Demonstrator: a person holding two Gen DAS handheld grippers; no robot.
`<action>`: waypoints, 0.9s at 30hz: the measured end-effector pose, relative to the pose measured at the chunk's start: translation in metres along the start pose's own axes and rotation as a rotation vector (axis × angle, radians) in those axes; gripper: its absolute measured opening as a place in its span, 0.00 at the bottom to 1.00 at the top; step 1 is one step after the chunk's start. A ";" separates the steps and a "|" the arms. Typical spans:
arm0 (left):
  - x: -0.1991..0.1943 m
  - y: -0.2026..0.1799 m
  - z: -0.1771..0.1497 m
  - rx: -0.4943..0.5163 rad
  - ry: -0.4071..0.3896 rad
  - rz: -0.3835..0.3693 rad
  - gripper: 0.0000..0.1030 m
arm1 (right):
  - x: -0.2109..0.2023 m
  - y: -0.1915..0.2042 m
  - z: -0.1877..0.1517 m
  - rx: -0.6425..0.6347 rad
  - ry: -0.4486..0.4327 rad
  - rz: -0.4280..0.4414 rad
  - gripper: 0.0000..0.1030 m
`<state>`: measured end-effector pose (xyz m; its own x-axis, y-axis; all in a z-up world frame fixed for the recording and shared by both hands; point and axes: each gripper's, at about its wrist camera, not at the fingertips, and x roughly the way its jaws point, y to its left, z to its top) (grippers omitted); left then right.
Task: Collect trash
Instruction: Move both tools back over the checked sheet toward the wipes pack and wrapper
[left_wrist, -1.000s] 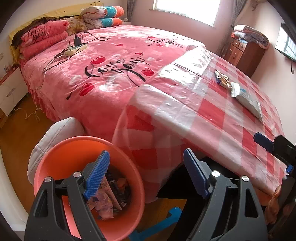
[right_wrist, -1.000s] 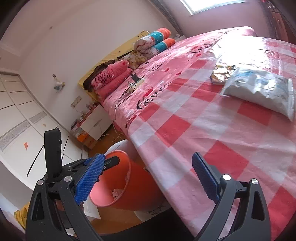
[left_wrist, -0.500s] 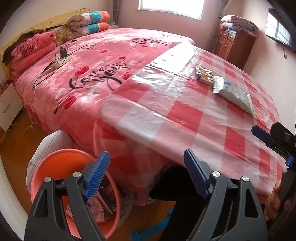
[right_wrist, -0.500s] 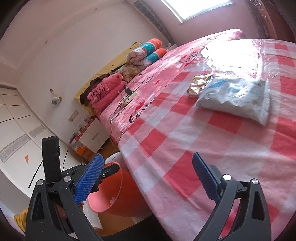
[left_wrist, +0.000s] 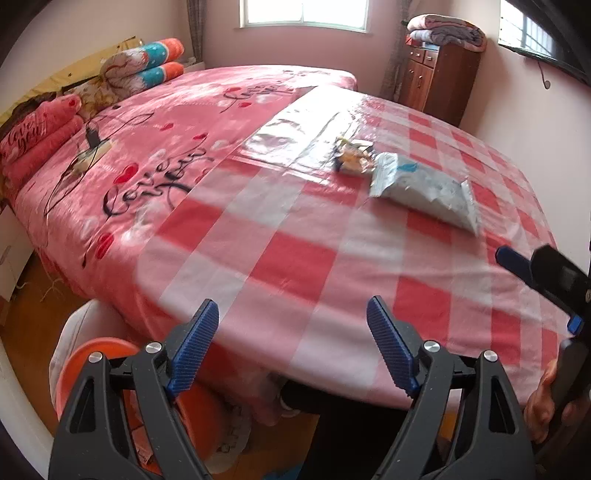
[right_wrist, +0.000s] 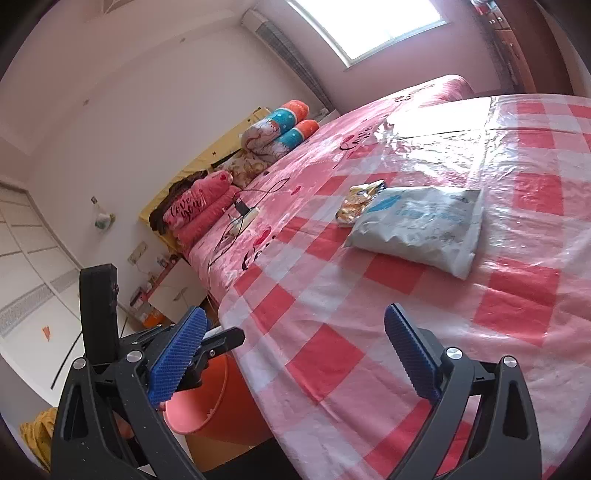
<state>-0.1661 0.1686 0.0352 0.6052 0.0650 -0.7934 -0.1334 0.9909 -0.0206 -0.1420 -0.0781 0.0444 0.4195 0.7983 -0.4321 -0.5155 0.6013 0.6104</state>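
Note:
A white and blue plastic bag (left_wrist: 424, 190) (right_wrist: 421, 225) lies flat on the red and white checked plastic sheet (left_wrist: 295, 258) that covers the bed's near end. A small crumpled gold wrapper (left_wrist: 352, 158) (right_wrist: 360, 201) touches the bag's far end. An orange bin (left_wrist: 96, 350) (right_wrist: 218, 398) with wrappers inside stands on the floor beside the bed. My left gripper (left_wrist: 293, 349) is open and empty over the sheet's near edge. My right gripper (right_wrist: 295, 354) is open and empty too, low over the sheet and short of the bag.
A pink bedspread (left_wrist: 177, 147) carries a power strip with cables (left_wrist: 88, 151). Rolled quilts and pink pillows (left_wrist: 44, 125) lie at the headboard. A wooden cabinet (left_wrist: 439, 77) stands in the far corner, a white nightstand (right_wrist: 177, 284) beside the bed. A pale stool (left_wrist: 79, 325) sits by the bin.
Both grippers have swung away from the orange bin and in over the checked sheet, so the bag and wrapper look nearer. Both stay open and empty.

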 end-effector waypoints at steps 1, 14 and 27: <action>0.001 -0.005 0.005 0.007 -0.005 -0.003 0.81 | -0.001 -0.002 0.001 0.004 -0.004 0.000 0.93; 0.030 -0.055 0.059 0.004 -0.048 -0.127 0.81 | -0.029 -0.032 0.013 0.067 -0.087 -0.035 0.93; 0.095 -0.101 0.092 -0.049 0.012 -0.224 0.81 | -0.067 -0.087 0.029 0.186 -0.186 -0.122 0.93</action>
<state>-0.0230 0.0855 0.0174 0.6148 -0.1573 -0.7729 -0.0354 0.9734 -0.2262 -0.1035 -0.1845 0.0393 0.6087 0.6900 -0.3916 -0.3137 0.6627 0.6801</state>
